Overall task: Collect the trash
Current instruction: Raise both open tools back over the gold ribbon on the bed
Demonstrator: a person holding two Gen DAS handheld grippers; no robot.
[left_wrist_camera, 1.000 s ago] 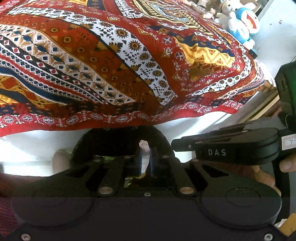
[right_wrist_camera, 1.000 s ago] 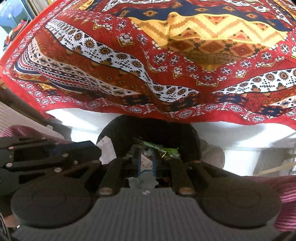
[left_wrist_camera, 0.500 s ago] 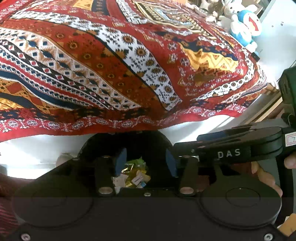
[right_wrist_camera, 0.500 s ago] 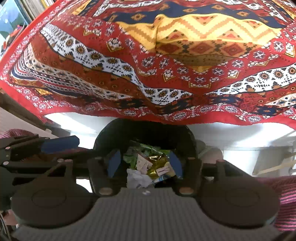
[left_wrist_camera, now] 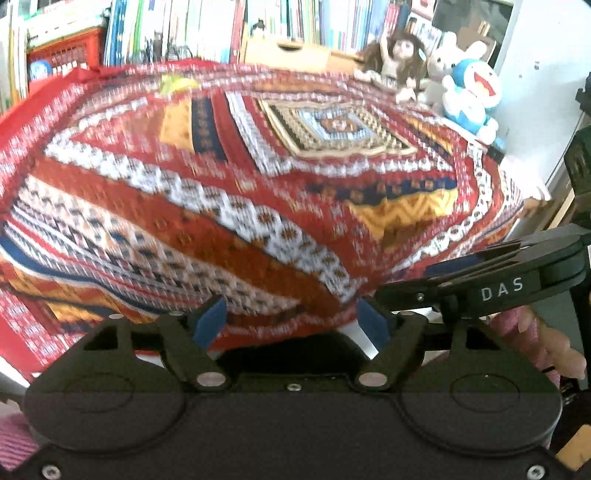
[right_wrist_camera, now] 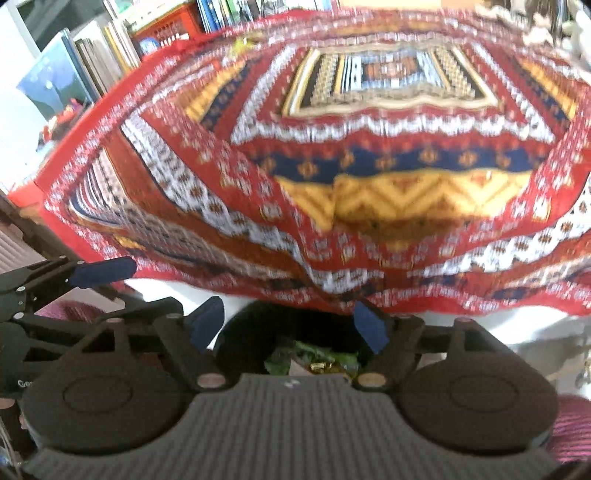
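Both grippers' blue pads stood wide apart, having just been opening, nothing between them: left gripper, right gripper. Below the right gripper, the black bin held wrappers, under the patterned tablecloth's edge.

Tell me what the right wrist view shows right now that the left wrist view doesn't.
Only the right wrist view shows the trash, green and gold wrappers, lying in the black bin below the open right gripper. Only the left wrist view shows the doll and the blue plush toy at the table's far corner. Both show the patterned tablecloth, the bookshelf behind, a small yellow scrap near the far edge, and grippers holding nothing.
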